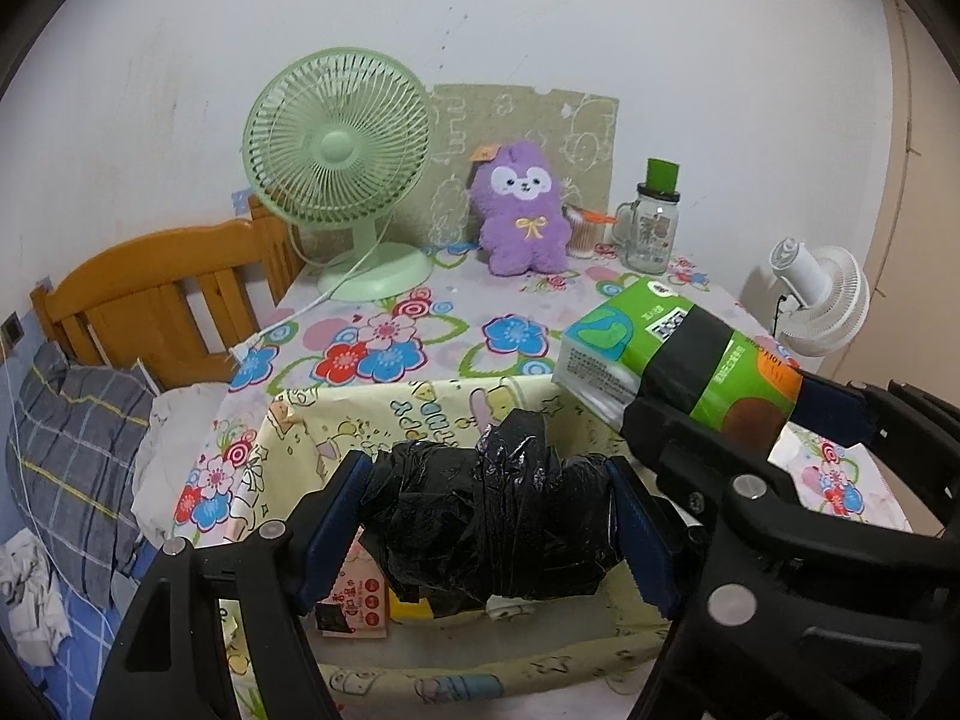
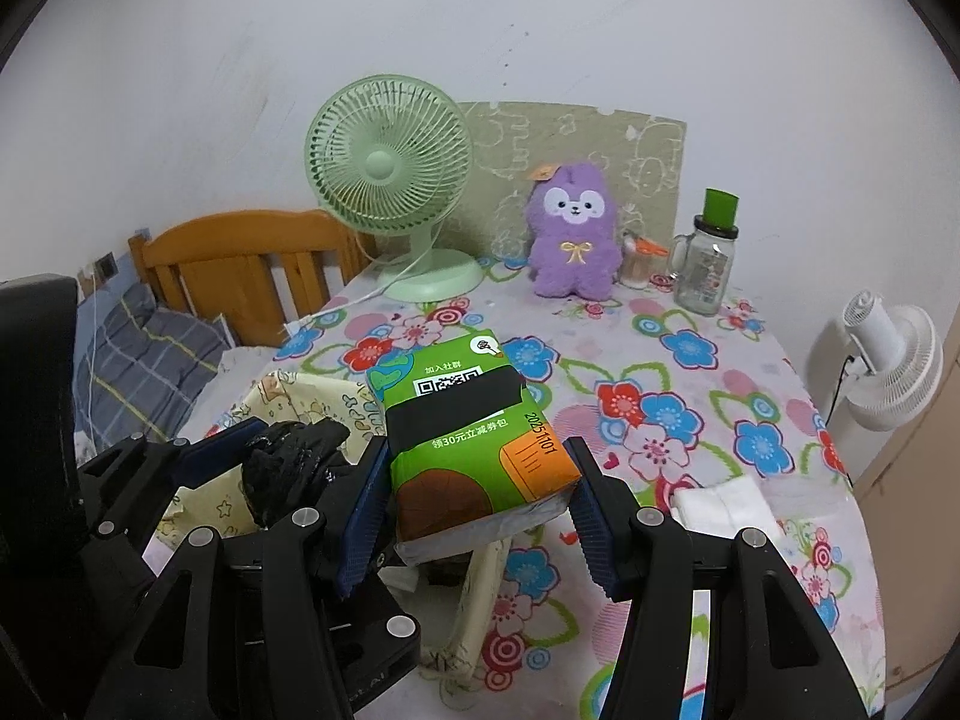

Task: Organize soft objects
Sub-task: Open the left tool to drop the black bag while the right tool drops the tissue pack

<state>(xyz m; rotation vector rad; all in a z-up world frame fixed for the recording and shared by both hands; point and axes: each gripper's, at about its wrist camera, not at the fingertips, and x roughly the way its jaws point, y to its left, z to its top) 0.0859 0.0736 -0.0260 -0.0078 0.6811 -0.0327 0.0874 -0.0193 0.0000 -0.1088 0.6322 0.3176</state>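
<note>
My left gripper (image 1: 489, 531) is shut on a crumpled black plastic bag roll (image 1: 489, 516) and holds it over the open yellow cartoon-print fabric bin (image 1: 336, 420). My right gripper (image 2: 477, 513) is shut on a green tissue pack (image 2: 474, 438), held above the bin's right edge; the pack also shows in the left wrist view (image 1: 678, 354). The black roll shows in the right wrist view (image 2: 288, 468). A purple plush toy (image 1: 522, 210) sits at the table's back against a board.
A green desk fan (image 1: 339, 156) and a glass jar with a green lid (image 1: 654, 222) stand on the floral tablecloth (image 2: 690, 414). A folded white cloth (image 2: 726, 504) lies at right. A white fan (image 2: 888, 360) stands off the table. A wooden bed (image 1: 156, 294) is at left.
</note>
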